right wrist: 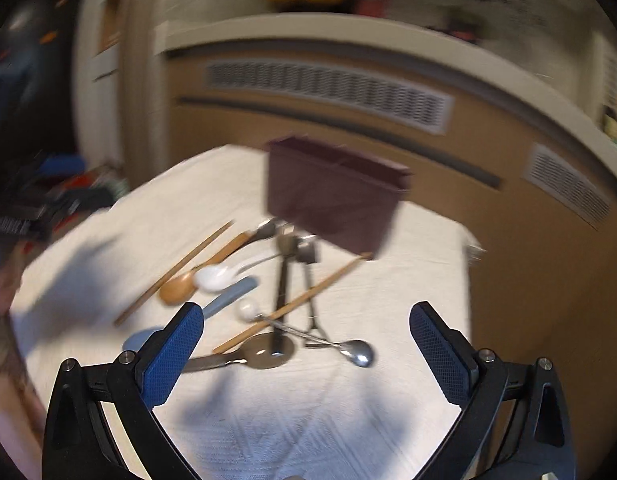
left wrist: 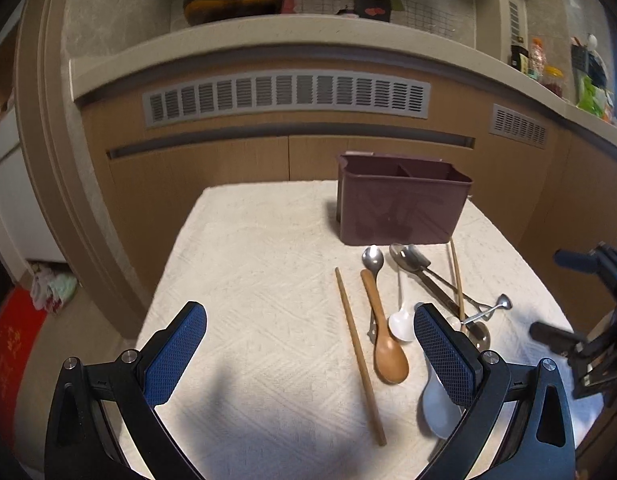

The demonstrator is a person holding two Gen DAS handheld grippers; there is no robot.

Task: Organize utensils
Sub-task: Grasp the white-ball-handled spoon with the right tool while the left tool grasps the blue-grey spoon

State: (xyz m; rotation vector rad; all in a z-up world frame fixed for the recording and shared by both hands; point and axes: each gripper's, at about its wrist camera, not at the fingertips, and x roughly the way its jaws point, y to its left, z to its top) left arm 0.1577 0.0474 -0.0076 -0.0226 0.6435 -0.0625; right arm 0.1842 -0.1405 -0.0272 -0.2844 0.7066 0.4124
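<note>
Left gripper [left wrist: 310, 354]: jaws wide apart, nothing between the pads, held over the white cloth [left wrist: 244, 280]. Right gripper [right wrist: 306, 354]: jaws well apart, empty too; that view is motion-blurred, so fine contact is uncertain. Maroon utensil holder [left wrist: 400, 212] stands upright at 12 o'clock on the cloth. Utensils lie loose before it: wooden spoon [left wrist: 386, 336], chopstick [left wrist: 358, 354] at its 9 o'clock, white spoon [left wrist: 402, 322] at its 3 o'clock, metal spoons [left wrist: 412, 262] crossed near the holder.

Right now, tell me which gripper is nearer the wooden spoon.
Left. The left gripper has the wooden spoon between its open jaws; the right gripper sits farther right.
</note>
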